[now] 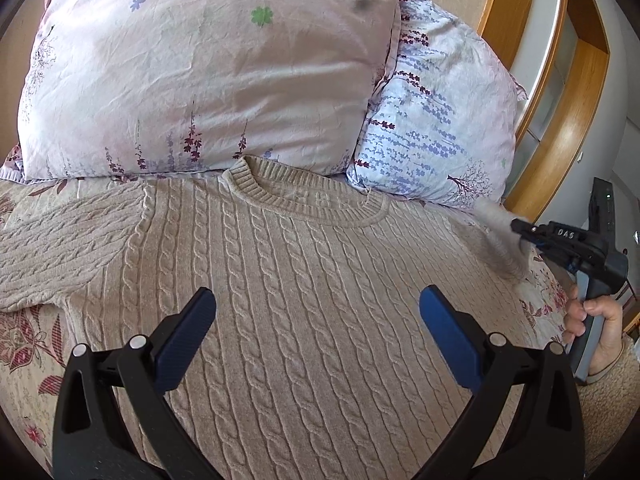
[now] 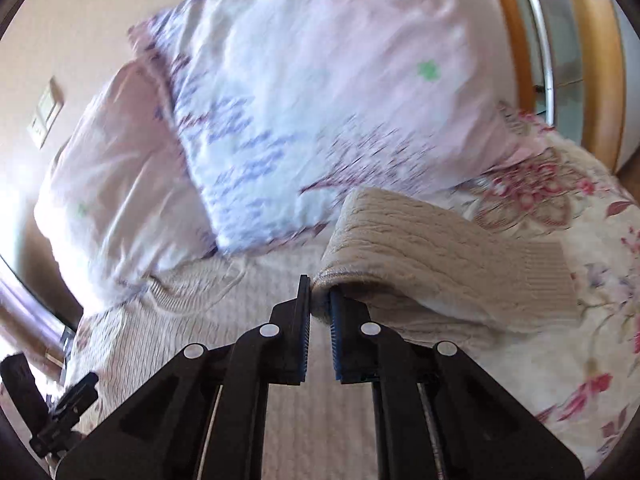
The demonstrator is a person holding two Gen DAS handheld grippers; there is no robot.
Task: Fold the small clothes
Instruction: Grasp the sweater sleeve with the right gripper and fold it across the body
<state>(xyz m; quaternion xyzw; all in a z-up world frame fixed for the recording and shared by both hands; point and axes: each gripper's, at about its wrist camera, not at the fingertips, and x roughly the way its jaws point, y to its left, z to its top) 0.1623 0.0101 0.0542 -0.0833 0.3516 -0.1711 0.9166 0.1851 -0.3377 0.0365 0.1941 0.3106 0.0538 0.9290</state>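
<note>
A beige cable-knit sweater [image 1: 288, 280] lies flat on the bed, neck towards the pillows. My left gripper [image 1: 318, 312] is open and empty, hovering over the sweater's chest. My right gripper [image 2: 319, 300] is shut on the sweater's right sleeve [image 2: 440, 256] and holds it lifted off the bed; the cuff hangs to the right. In the left wrist view the right gripper [image 1: 520, 230] shows at the right edge, pinching the raised sleeve [image 1: 500, 240]. The left sleeve [image 1: 52, 248] lies spread out to the left.
Two floral pillows [image 1: 208, 72] [image 1: 436, 128] lean at the head of the bed behind the sweater. A flowered bedspread [image 1: 28, 344] covers the bed. A wooden frame [image 1: 560, 92] stands to the right.
</note>
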